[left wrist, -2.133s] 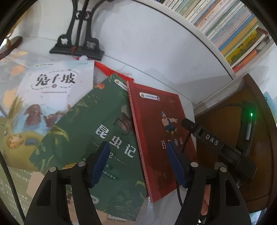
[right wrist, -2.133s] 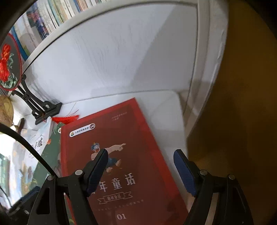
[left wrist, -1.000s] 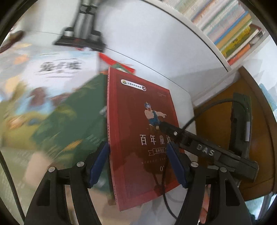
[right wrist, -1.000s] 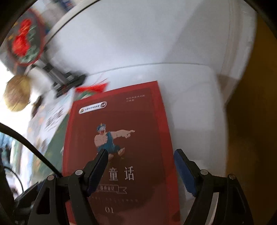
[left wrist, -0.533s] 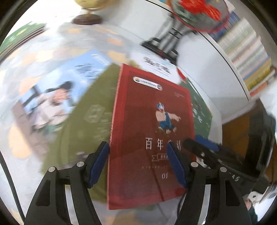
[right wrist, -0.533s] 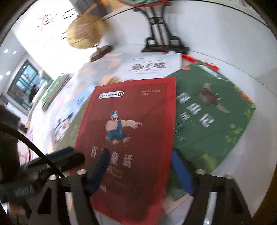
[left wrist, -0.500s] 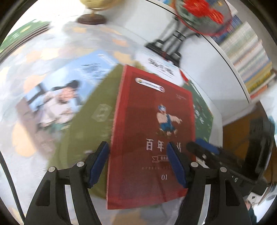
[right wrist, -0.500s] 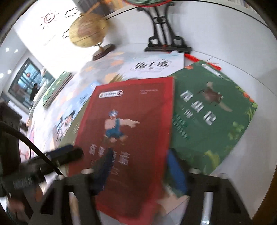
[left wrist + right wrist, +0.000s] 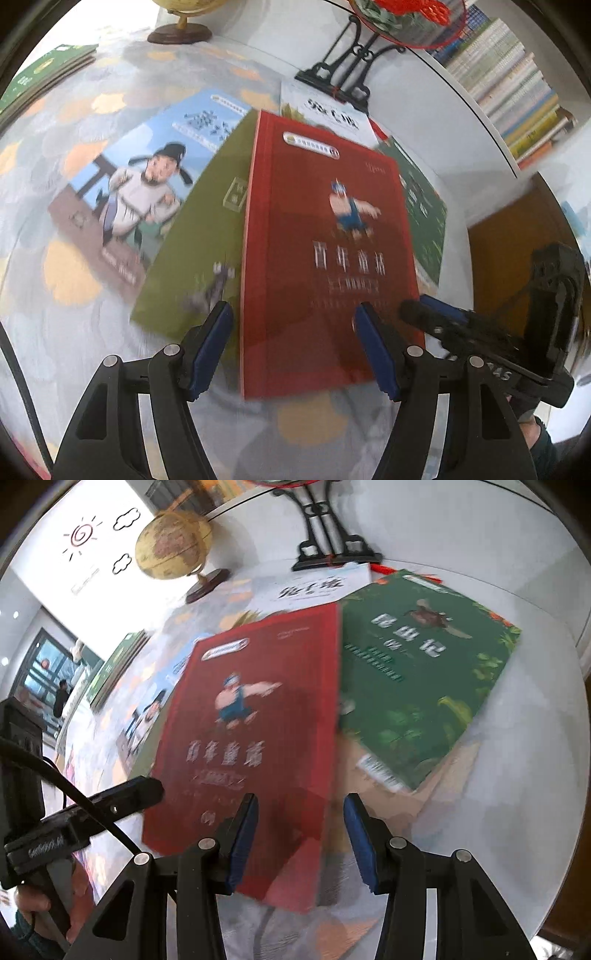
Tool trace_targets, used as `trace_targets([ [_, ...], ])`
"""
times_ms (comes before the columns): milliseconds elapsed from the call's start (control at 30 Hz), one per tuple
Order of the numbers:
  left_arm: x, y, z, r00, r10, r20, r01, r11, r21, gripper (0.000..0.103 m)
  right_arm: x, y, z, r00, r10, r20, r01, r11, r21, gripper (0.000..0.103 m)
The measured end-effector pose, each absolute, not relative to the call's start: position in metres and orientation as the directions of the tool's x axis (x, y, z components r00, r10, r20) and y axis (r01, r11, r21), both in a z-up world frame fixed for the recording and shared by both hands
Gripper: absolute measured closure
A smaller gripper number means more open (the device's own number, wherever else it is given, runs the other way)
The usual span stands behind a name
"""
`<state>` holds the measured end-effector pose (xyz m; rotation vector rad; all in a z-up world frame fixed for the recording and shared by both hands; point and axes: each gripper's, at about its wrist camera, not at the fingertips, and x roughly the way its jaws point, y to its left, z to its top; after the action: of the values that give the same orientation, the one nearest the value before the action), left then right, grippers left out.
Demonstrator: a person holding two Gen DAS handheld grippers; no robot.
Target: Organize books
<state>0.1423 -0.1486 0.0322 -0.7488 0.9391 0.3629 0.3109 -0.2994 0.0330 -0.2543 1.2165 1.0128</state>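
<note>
A red book (image 9: 325,229) (image 9: 251,716) lies face up, overlapping an olive book (image 9: 199,236) and a dark green book (image 9: 424,672). My left gripper (image 9: 293,332) is open over its lower half. The left pad stands just off the spine edge and the right pad is in front of the cover. My right gripper (image 9: 301,830) has its jaws closing. The book's lower right corner shows between them, and the right pad is clear of the book's edge. Each gripper's tip appears beside the book in the other view; whether either touches it I cannot tell.
A blue picture book (image 9: 140,177) and a white book (image 9: 314,587) lie beyond on the patterned tablecloth. Behind stand a globe (image 9: 173,546), a black ornament stand (image 9: 343,74) and a full bookshelf (image 9: 517,85). Green books (image 9: 44,70) are stacked far left. A brown cabinet (image 9: 509,251) is at right.
Both grippers and the red book have moved left, away from the white shelf corner and onto the olive book. The right jaws have narrowed; the left jaws keep the same gap.
</note>
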Motion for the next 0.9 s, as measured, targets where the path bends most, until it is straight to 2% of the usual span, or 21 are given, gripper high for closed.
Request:
trace_targets([
  [133, 0.131, -0.156, 0.031, 0.579, 0.007, -0.815, -0.583, 0.703, -0.408, 0.037, 0.289, -0.300, 0.026, 0.022, 0.478, -0.878, -0.758, 0.580, 0.297, 0.058],
  [200, 0.133, -0.159, 0.032, 0.559, 0.038, -0.828, -0.585, 0.726, -0.361, 0.043, 0.287, -0.299, 0.027, 0.039, 0.472, -0.881, -0.742, 0.605, 0.291, 0.058],
  [300, 0.124, -0.155, 0.034, 0.561, 0.055, -0.826, -0.612, 0.700, -0.369, 0.044, 0.288, -0.299, 0.027, 0.049, 0.462, -0.885, -0.713, 0.637, 0.293, 0.058],
  [433, 0.116, -0.144, 0.032, 0.576, 0.005, -0.818, -0.593, 0.690, -0.414, 0.044, 0.283, -0.302, 0.028, 0.078, 0.450, -0.890, -0.686, 0.672, 0.280, 0.058],
  [600, 0.120, -0.152, 0.033, 0.577, -0.041, -0.816, -0.523, 0.748, -0.408, 0.043, 0.276, -0.304, 0.030, 0.075, 0.454, -0.888, -0.641, 0.704, 0.306, 0.057],
  [700, 0.105, -0.144, 0.035, 0.634, -0.150, -0.759, -0.470, 0.704, -0.533, 0.043, 0.274, -0.312, 0.034, 0.062, 0.460, -0.886, -0.607, 0.722, 0.332, 0.056],
  [767, 0.096, -0.144, 0.042, 0.684, -0.347, -0.642, -0.347, 0.619, -0.704, 0.044, 0.273, -0.322, 0.035, 0.035, 0.479, -0.877, -0.591, 0.718, 0.368, 0.056],
  [800, 0.093, -0.149, 0.048, 0.689, -0.412, -0.597, -0.302, 0.585, -0.753, 0.043, 0.272, -0.328, 0.032, -0.029, 0.518, -0.855, -0.569, 0.695, 0.440, 0.056],
  [833, 0.092, -0.156, 0.058, 0.691, -0.438, -0.575, -0.261, 0.590, -0.764, 0.043, 0.271, -0.331, 0.027, -0.082, 0.547, -0.833, -0.539, 0.679, 0.498, 0.056],
  [900, 0.095, -0.169, 0.074, 0.690, -0.388, -0.612, -0.232, 0.682, -0.694, 0.043, 0.264, -0.334, 0.021, -0.097, 0.573, -0.814, -0.510, 0.674, 0.535, 0.057],
])
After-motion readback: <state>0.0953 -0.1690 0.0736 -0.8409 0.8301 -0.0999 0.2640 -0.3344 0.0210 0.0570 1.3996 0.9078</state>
